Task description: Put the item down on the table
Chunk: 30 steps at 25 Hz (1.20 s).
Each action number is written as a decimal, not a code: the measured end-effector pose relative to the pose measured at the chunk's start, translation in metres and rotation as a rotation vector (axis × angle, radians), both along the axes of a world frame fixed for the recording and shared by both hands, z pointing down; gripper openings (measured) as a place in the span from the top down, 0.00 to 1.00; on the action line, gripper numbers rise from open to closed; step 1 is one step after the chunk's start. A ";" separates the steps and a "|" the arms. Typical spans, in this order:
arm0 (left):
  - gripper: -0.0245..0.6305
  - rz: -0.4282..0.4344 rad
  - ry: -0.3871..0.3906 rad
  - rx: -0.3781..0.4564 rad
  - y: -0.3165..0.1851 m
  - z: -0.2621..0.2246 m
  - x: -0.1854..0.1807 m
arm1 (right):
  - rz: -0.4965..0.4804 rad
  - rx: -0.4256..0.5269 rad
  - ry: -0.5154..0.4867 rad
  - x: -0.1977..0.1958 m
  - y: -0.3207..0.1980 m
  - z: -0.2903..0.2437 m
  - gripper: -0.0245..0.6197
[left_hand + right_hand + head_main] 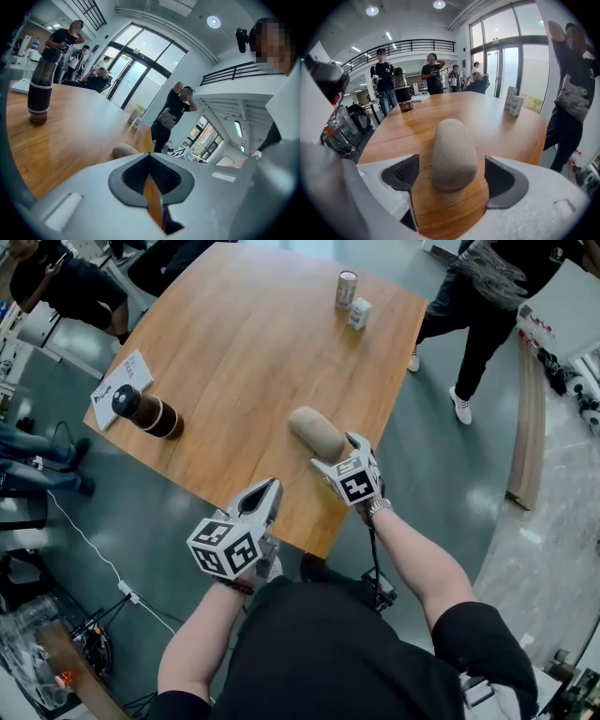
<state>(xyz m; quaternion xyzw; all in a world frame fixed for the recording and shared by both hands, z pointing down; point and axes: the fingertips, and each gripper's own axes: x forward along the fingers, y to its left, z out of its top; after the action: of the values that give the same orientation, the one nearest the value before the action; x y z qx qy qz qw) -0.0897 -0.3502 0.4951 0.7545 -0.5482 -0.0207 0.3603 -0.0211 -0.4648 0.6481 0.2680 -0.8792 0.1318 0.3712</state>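
Where the matte, beige, egg-shaped item (453, 140) lies on the wooden bench (497, 124), the right tongs (452, 174) straddle it wide, untouching; the left tongs (150, 165) are closed, empty.

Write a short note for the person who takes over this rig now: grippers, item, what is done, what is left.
Left gripper: shut, empty, above the near table edge.
Right gripper: open, pads touching nothing.
Beige, rounded, stone-like item: lies on the brown wooden table, between the right jaws, with a gap on each side.
Done: item down and released.
Left: probably only to draw the right gripper back.
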 end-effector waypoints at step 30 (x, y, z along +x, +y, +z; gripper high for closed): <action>0.95 0.269 -0.109 0.122 0.071 -0.021 0.022 | 0.181 0.185 -0.193 0.005 0.176 -0.146 0.97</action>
<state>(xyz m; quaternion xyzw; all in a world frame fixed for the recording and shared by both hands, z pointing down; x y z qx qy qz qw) -0.0680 -0.2788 0.4737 0.8415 -0.4588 0.0353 0.2831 -0.0163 -0.2884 0.5019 0.3653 -0.8914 0.1084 0.2454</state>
